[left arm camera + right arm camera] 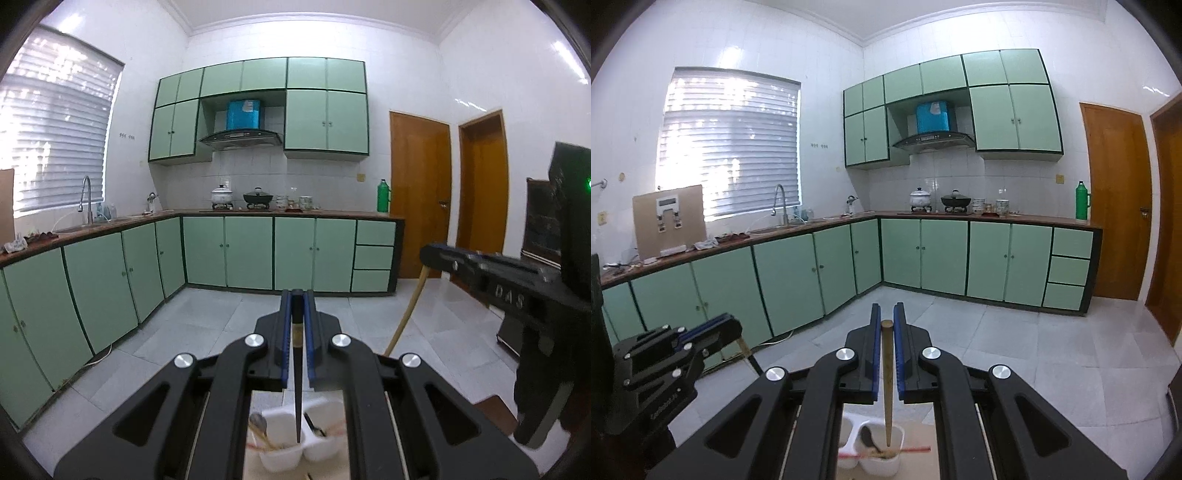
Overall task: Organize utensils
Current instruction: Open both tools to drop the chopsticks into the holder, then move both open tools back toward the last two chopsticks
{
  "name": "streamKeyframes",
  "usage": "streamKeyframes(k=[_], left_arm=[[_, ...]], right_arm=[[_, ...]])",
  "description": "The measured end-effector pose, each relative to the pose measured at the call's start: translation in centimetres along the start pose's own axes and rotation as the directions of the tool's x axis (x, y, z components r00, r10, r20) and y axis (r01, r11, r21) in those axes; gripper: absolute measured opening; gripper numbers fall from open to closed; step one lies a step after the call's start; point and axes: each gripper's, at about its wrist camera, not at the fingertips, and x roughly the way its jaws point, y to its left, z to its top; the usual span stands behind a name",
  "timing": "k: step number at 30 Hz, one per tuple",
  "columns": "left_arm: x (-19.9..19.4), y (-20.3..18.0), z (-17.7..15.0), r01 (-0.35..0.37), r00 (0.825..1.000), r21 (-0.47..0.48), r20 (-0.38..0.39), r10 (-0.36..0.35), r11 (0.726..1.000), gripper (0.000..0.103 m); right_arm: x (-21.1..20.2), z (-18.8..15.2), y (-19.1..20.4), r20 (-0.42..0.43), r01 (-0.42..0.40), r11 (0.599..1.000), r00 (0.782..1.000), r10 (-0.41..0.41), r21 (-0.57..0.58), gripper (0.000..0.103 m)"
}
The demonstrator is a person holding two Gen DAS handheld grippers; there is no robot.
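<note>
The room is a kitchen with pale green cabinets [236,254] running in an L under a brown counter [960,216], matching wall cupboards [1015,118] above and a range hood [241,139] over the stove. A window with white blinds [731,147] stands above the sink tap [781,201]; two brown doors [419,192] close the right wall. On the counter's far edge sit a white pot [222,195], a dark wok [258,198], stacked bowls [282,202] and, near the right end, a green flask [383,195]. A brown board [668,219] leans at the counter's left end. The floor is pale tile [997,350]. Low in both wrist views, a white divided holder [284,454] rests on a light brown surface [919,467], with a spoon [257,421] and red-tipped sticks [916,449] in its compartments. The left gripper [297,295] is clenched on a dark chopstick [297,398], which hangs point-down with its tip over the holder; whether the tip touches it cannot be told. The right gripper [887,308] is clenched on a light wooden chopstick [887,387], its lower end reaching into the holder's right compartment, among the utensils there.
</note>
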Motion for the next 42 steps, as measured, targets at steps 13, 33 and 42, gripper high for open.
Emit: streamKeyframes(k=[13,33,42], left_arm=[[7.7,1.1,-5.5,-0.03,0.982,0.003,-0.187,0.03,1.0,0.008],[-7.7,1.2,-10.6,-0.065,0.985,-0.055,-0.164,0.055,0.996,0.083],[-10.9,2.9,-21.1,-0.133,0.932,-0.095,-0.351,0.092,0.987,0.084]], right_arm=[[6.4,-6.0,-0.6,-0.171,0.0,1.0,0.985,0.003,0.021,0.007],[-9.4,-14.4,-2.7,-0.119,0.078,0.992,0.991,-0.066,0.102,0.09],[-11.8,-25.1,0.6,-0.304,0.082,0.987,0.952,-0.036,0.14,0.092]])
